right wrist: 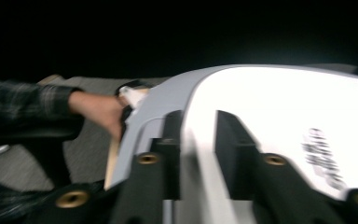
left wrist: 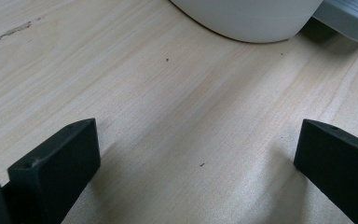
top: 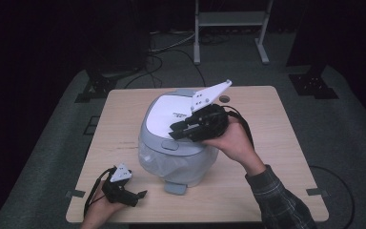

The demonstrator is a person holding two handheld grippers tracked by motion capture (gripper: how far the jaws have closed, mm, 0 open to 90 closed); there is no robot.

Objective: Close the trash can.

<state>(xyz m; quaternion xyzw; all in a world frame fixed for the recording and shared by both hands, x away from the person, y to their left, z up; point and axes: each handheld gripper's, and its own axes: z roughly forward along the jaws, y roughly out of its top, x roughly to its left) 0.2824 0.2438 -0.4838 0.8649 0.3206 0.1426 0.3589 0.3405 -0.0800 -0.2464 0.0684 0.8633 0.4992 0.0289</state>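
Your right claw [top: 177, 130] is up on top of the rice cooker [top: 176, 143], which sits in the middle of the desk [top: 267, 143]. The claw lies over the white lid [top: 164, 114], near the side of the lid that faces you. In the right gripper view the two black jaws stand a little apart, with only a thin gap, and the lid [right wrist: 279, 107] shows white between them. They do not pinch anything there; the tips look like they rest on the lid or just above it, and the blur makes it hard to tell which. So that claw is a bit open and holds nothing.

A small grey tab [top: 175, 187] sticks out at the foot of the cooker, toward the near edge of the desk.

Your left claw [top: 140, 194] rests near the near left corner of the desk, well apart from the cooker. In the left gripper view its jaws are spread wide, with bare wood [left wrist: 186, 126] between them. It is open and empty. The round bottom of the cooker [left wrist: 251, 21] shows far ahead of it
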